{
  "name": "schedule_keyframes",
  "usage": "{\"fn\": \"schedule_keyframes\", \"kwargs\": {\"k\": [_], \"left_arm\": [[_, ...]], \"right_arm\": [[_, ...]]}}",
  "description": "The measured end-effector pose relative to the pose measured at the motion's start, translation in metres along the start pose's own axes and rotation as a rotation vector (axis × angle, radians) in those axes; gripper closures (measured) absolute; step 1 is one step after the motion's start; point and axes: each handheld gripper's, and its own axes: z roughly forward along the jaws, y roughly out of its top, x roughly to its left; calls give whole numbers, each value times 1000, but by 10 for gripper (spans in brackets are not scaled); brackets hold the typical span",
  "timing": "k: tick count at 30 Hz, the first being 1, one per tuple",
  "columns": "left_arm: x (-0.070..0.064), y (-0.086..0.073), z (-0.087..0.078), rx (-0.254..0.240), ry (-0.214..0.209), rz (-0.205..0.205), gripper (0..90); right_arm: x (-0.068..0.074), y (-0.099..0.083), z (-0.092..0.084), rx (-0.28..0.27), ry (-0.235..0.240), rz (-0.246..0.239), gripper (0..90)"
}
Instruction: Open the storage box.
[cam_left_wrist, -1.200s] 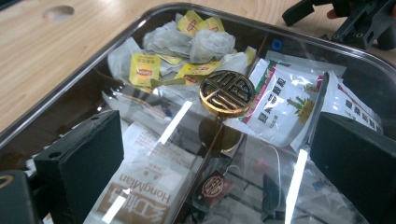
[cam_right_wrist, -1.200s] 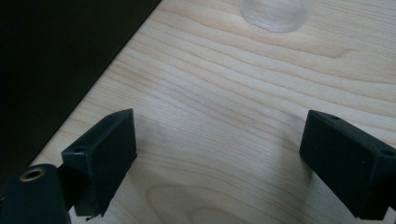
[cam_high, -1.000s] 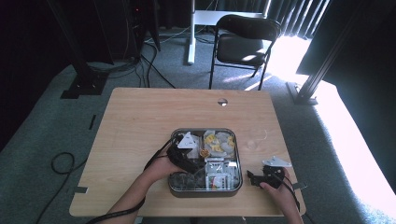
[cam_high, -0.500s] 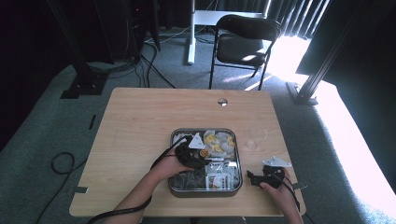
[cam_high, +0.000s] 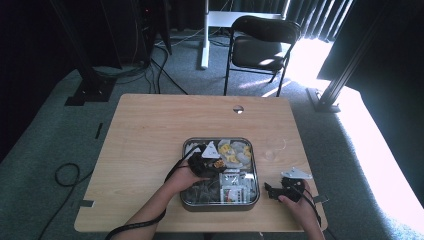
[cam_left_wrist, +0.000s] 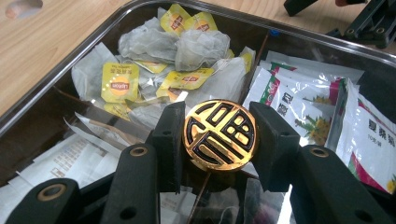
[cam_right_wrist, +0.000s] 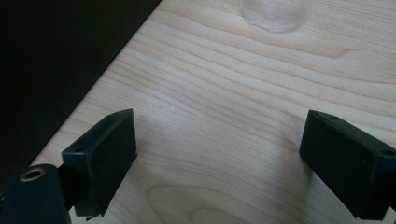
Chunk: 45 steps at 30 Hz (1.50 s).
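Gold disc (cam_left_wrist: 220, 135) — between left gripper (cam_left_wrist: 218, 140) pads.

Rectangular light-wood table (cam_high: 150, 130) with rounded corners, taken as landmark; small round hole (cam_high: 238, 109) near far edge. Standing on grey-green carpeted floor (cam_high: 45, 135). Beyond far edge: black folding chair with padded seat (cam_high: 260, 47), facing table. Left of chair: white metal post on flat white base (cam_high: 205, 30). Far left of table: black metal stand legs with flat foot plate (cam_high: 87, 85); black cables (cam_high: 150, 65) trailing across carpet behind. Loose black cable loop (cam_high: 62, 175) on floor at near left. Right of table: slanted black metal strut (cam_high: 345, 70). Dark pleated curtains (cam_high: 320, 15) at rear. Strong daylight patch (cam_high: 380, 145) on carpet to right, remainder dim.
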Motion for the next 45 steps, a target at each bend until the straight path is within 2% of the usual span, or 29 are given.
{"fn": "schedule_keyframes", "kwargs": {"k": [5, 10, 17, 20, 25, 45], "left_arm": [[-1, 1, -2, 3, 1, -10, 588], [-2, 3, -4, -2, 9, 0, 590], [-1, 9, -12, -14, -7, -8, 590], [-2, 10, -15, -9, 5, 5, 590], [1, 8, -20, -23, 9, -24, 590], [13, 2, -50, -42, 76, -50, 590]], "right_arm": [[0, 0, 0, 0, 0, -1, 104], [0, 0, 0, 0, 0, 0, 104], [0, 0, 0, -1, 0, -3, 104], [0, 0, 0, -1, 0, -1, 104], [0, 0, 0, -1, 0, -2, 104], [0, 0, 0, -1, 0, -3, 104]]}}
